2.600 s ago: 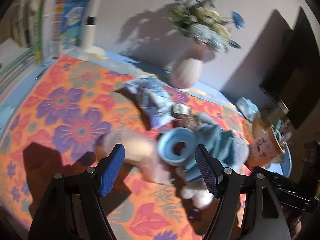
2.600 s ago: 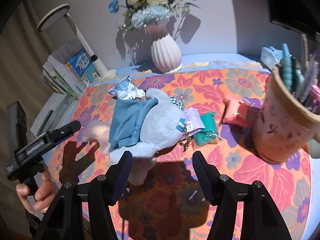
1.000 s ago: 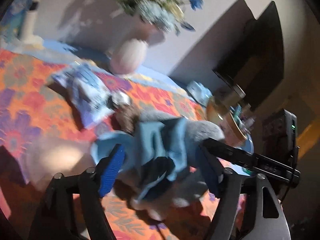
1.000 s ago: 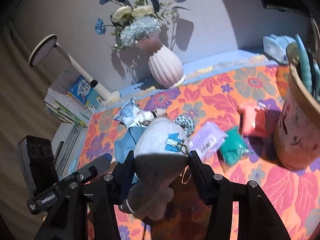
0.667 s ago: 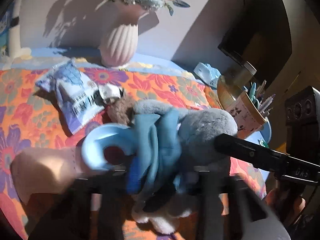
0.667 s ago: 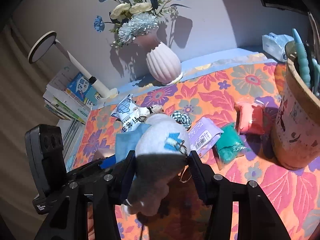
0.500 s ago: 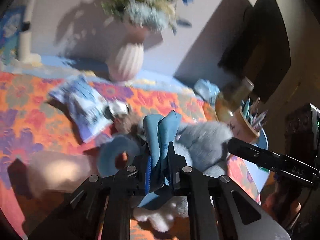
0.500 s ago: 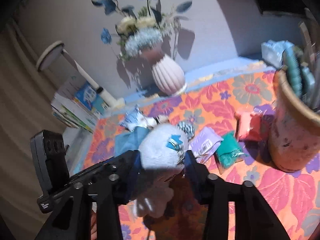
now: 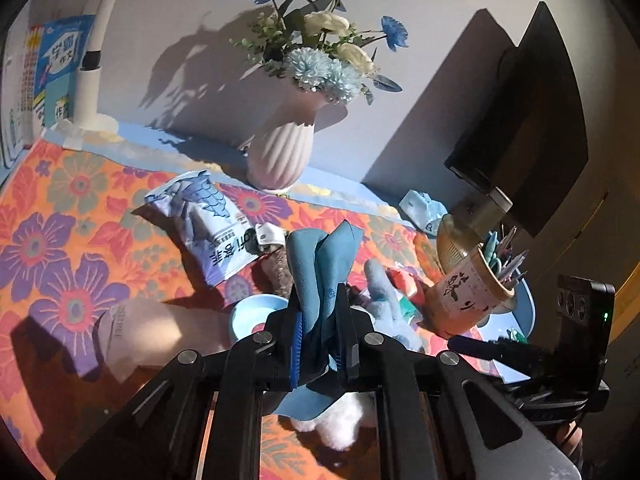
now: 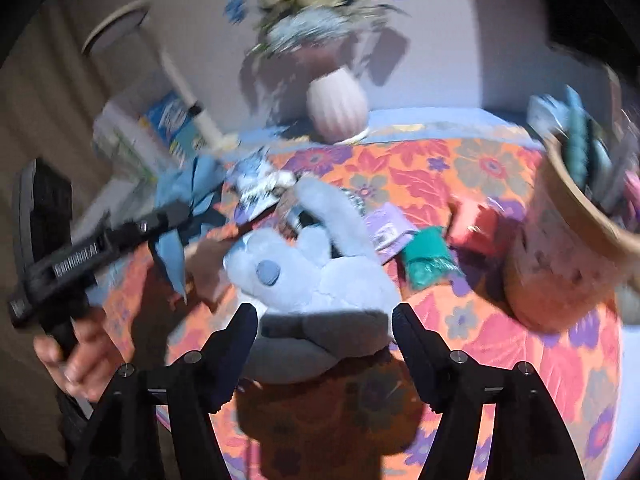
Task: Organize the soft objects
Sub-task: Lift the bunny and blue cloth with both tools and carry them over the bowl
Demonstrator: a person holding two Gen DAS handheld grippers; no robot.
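Note:
My left gripper [image 9: 318,334] is shut on a folded blue cloth [image 9: 322,264] and holds it up off the floral tablecloth [image 9: 60,232]. The cloth also shows in the right wrist view [image 10: 180,188], hanging from the left gripper [image 10: 176,216]. A grey-blue plush toy [image 10: 316,268] lies on the table, face up. My right gripper [image 10: 322,328] is open, its jaws standing wide on either side of the plush's lower part without pressing it. The plush shows partly in the left wrist view [image 9: 380,292], behind the cloth.
A pink vase [image 9: 280,152] with flowers stands at the back. A snack bag [image 9: 212,228], a beige sock [image 9: 144,328], a light blue ring [image 9: 252,316], a pen cup [image 10: 560,248], a green pouch [image 10: 426,260], a red pouch [image 10: 476,224] and a purple packet [image 10: 386,224] lie around.
My left gripper closed on the blue cloth and pulled it up off the plush. My right gripper let go of the plush and opened; the plush now lies on the table.

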